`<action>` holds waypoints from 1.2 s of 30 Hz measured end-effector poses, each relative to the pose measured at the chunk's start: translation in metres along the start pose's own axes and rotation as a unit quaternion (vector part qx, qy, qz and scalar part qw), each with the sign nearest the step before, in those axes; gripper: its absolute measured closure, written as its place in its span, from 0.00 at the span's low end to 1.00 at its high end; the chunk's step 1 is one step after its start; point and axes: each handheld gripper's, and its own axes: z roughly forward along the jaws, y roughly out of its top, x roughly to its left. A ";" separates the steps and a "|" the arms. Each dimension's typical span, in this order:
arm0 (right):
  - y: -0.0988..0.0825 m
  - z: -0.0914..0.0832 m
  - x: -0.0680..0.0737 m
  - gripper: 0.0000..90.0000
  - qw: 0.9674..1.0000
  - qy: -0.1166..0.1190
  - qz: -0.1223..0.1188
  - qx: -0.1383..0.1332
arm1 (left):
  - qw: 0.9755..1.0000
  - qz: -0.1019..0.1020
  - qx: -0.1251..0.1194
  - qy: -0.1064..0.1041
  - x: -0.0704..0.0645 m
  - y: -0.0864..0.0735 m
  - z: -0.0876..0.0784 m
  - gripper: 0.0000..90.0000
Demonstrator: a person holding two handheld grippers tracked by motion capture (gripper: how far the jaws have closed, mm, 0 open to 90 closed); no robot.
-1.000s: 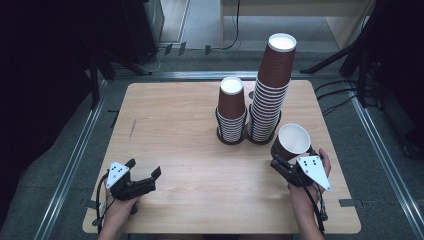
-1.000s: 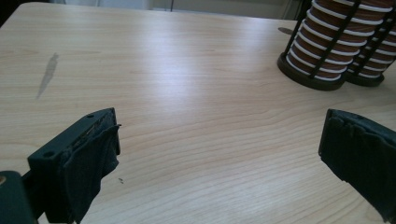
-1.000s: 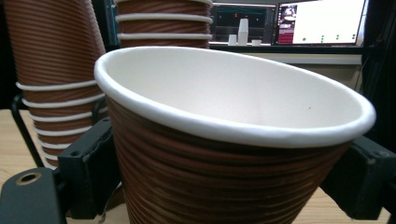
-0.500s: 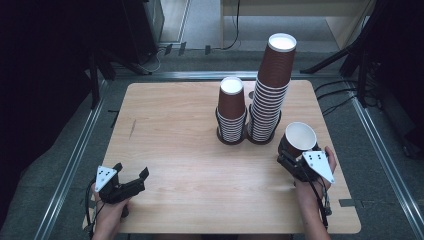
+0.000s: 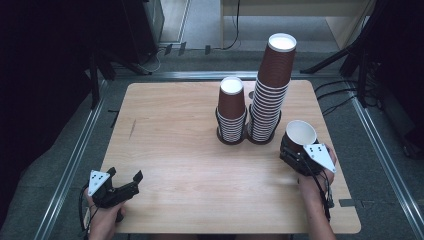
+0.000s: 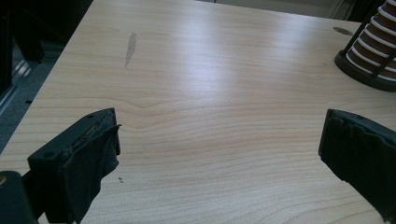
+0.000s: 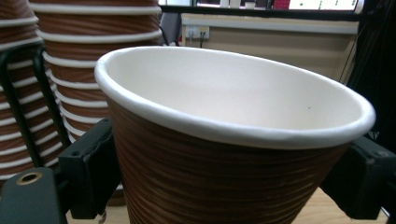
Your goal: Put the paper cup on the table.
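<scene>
A brown paper cup (image 5: 300, 136) with a white inside stands mouth up at the table's right side, and my right gripper (image 5: 294, 151) is shut on its ribbed wall (image 7: 224, 186). In the right gripper view the two black jaws press the cup from both sides. Just left of the cup rise a tall cup stack (image 5: 270, 92) and a shorter cup stack (image 5: 231, 110), each in a black wire holder. My left gripper (image 5: 125, 182) hovers open near the front left corner, jaws wide apart over bare wood (image 6: 215, 116), holding nothing.
The wooden table (image 5: 175, 125) has a small dark smudge (image 6: 130, 46) at its left part. A holder base (image 6: 364, 70) shows at the far right of the left gripper view. Cables and dark floor surround the table.
My left gripper has drawn back toward the front left corner. The right gripper with the cup has shifted slightly forward and the cup now stands more upright.
</scene>
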 end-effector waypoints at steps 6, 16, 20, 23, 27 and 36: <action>-0.005 0.002 -0.002 0.13 1.000 0.011 -0.009 0.003 | 1.000 0.001 0.004 0.004 0.003 -0.002 0.000 0.00; -0.013 0.004 -0.003 0.13 0.999 0.022 -0.044 -0.003 | 1.000 0.006 0.015 0.018 0.009 -0.004 0.000 0.00; -0.014 0.005 -0.005 0.12 0.999 0.020 -0.036 0.007 | 1.000 0.007 0.017 0.007 0.010 -0.003 0.000 0.00; -0.017 0.006 -0.006 0.12 0.999 0.018 -0.033 0.012 | 1.000 0.015 0.022 0.007 0.010 -0.004 0.001 0.00; -0.020 0.008 -0.005 0.12 0.999 0.012 -0.040 0.017 | 1.000 0.016 0.025 0.000 0.011 -0.005 0.000 0.00; -0.022 0.007 -0.007 0.10 0.999 0.020 -0.031 0.028 | 0.999 0.025 0.032 -0.001 0.010 -0.006 0.001 0.00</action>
